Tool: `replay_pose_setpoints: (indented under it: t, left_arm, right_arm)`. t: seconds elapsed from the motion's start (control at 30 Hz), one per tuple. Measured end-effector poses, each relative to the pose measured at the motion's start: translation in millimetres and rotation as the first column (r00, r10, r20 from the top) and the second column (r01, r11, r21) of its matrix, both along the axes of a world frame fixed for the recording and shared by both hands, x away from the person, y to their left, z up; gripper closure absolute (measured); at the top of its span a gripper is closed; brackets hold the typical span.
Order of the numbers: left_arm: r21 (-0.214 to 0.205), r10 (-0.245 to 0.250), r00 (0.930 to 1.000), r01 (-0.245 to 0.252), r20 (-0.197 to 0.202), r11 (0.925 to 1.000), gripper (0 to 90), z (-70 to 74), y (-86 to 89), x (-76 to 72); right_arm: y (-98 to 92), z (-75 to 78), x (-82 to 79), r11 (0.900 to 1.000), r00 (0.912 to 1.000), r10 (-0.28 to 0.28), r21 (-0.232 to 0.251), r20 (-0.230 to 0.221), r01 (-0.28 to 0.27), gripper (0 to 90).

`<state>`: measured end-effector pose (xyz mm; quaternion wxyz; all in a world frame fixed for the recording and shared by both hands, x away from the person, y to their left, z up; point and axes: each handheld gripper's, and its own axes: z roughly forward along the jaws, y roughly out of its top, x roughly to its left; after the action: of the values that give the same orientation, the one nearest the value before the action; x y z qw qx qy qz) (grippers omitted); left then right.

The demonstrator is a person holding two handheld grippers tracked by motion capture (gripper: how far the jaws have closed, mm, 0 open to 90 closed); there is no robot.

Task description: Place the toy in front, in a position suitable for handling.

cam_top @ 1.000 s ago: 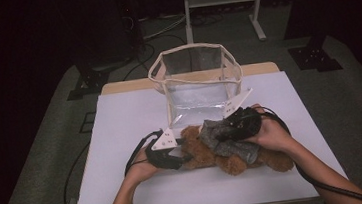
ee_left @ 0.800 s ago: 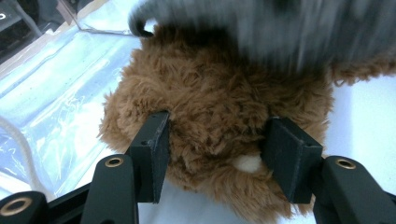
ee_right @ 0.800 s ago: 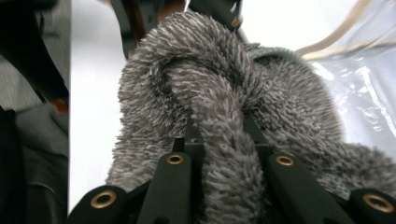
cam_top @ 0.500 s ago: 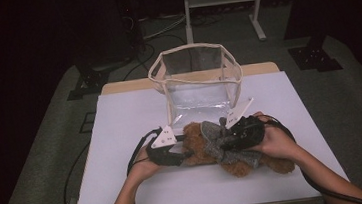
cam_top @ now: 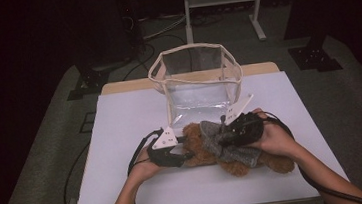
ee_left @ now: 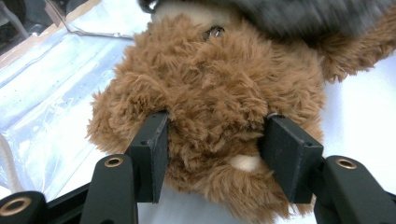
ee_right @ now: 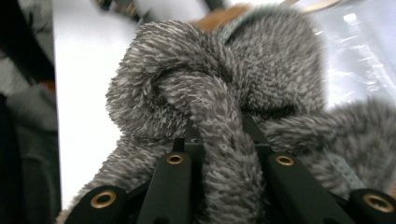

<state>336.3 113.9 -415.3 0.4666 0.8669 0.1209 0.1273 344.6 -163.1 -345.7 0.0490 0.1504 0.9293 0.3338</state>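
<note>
A brown teddy bear (cam_top: 201, 149) lies on its side on the white table (cam_top: 120, 118), with a grey fuzzy scarf (cam_top: 229, 150) tied round its neck. My left gripper (cam_top: 186, 155) comes in from the left and is shut on the bear's head. In the left gripper view its pads (ee_left: 152, 154) press into the brown fur (ee_left: 219, 84) on both sides. My right gripper (cam_top: 225, 137) reaches in from the right, shut on the scarf. In the right gripper view (ee_right: 219, 135) a strand of the knotted scarf (ee_right: 196, 79) runs down between the jaws.
A clear plastic bag with cream trim (cam_top: 158, 70) stands open-topped just behind the bear, at the table's middle back. Cables trail from both grippers across the table. A white metal frame (cam_top: 255, 9) stands on the dark floor beyond.
The grey scarf looks bunched tighter at the bear's neck than a second ago. Both hands and the bear keep their places.
</note>
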Motion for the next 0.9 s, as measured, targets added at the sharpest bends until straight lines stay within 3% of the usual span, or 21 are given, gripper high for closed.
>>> replay_pose_setpoints:
  t: [0.17, 0.27, 0.3, 0.33, 0.47, 0.6, 0.67, 0.73, 0.8, 0.9]
  left_arm:
    - [0.022, -0.022, 0.9998, 0.022, 0.000, 0.9995, 44.0, 0.2, -0.2, -3.0]
    - [-0.002, -0.012, 0.9999, 0.012, 0.012, 0.9999, 40.9, 5.0, 4.4, -1.4]
    - [-0.027, -0.009, 0.9999, 0.009, 0.010, 0.9996, 39.3, 7.2, 4.9, -0.9]
    - [-0.026, -0.015, 0.9999, 0.015, 0.004, 0.9996, 38.7, 6.8, 3.5, -1.1]
    - [-0.001, -0.037, 0.9993, 0.037, -0.007, 0.9993, 40.2, 0.7, -5.0, -3.6]
    - [0.023, -0.066, 0.9978, 0.066, -0.006, 0.9975, 40.9, 1.1, -4.9, -7.4]
    - [0.038, -0.073, 0.9974, 0.073, -0.002, 0.9966, 40.3, 3.6, -3.3, -7.2]
    - [0.031, -0.064, 0.9979, 0.064, 0.007, 0.9975, 39.8, 7.8, -0.6, -6.4]
    - [-0.003, -0.055, 0.9984, 0.055, 0.011, 0.9985, 36.4, 10.5, -0.4, -6.1]
    - [0.004, -0.069, 0.9974, 0.069, 0.021, 0.9976, 34.1, 10.9, -6.0, -7.6]
  right_arm:
    - [3.4, 12.1, 20.1, 0.9981, 0.9992, -0.038, 0.049, 0.012, 0.037, 76.7]
    - [7.0, 6.0, 20.0, 0.9991, 0.9994, -0.034, 0.027, 0.004, 0.034, 76.8]
    - [6.0, 2.9, 17.8, 0.9994, 0.9996, -0.028, 0.018, -0.008, 0.029, 76.8]
    - [2.7, -1.9, 13.2, 0.9999, 0.9993, -0.016, 0.001, -0.034, 0.016, 76.8]
    - [-1.7, 4.4, 12.0, 0.9996, 0.9995, -0.022, 0.015, -0.025, 0.022, 76.7]
    - [1.1, 12.8, 27.3, 0.9973, 0.9984, -0.055, 0.047, -0.007, 0.055, 76.7]
    - [3.4, 10.0, 32.2, 0.9969, 0.9976, -0.063, 0.046, -0.029, 0.065, 76.7]
    - [4.6, 3.5, 31.3, 0.9978, 0.9977, -0.055, 0.037, -0.040, 0.056, 76.7]
    - [2.3, -2.2, 26.4, 0.9979, 0.9968, -0.046, 0.043, -0.065, 0.049, 76.8]
    - [-3.6, -7.1, 15.9, 0.9990, 0.9959, -0.020, 0.038, -0.088, 0.024, 76.8]
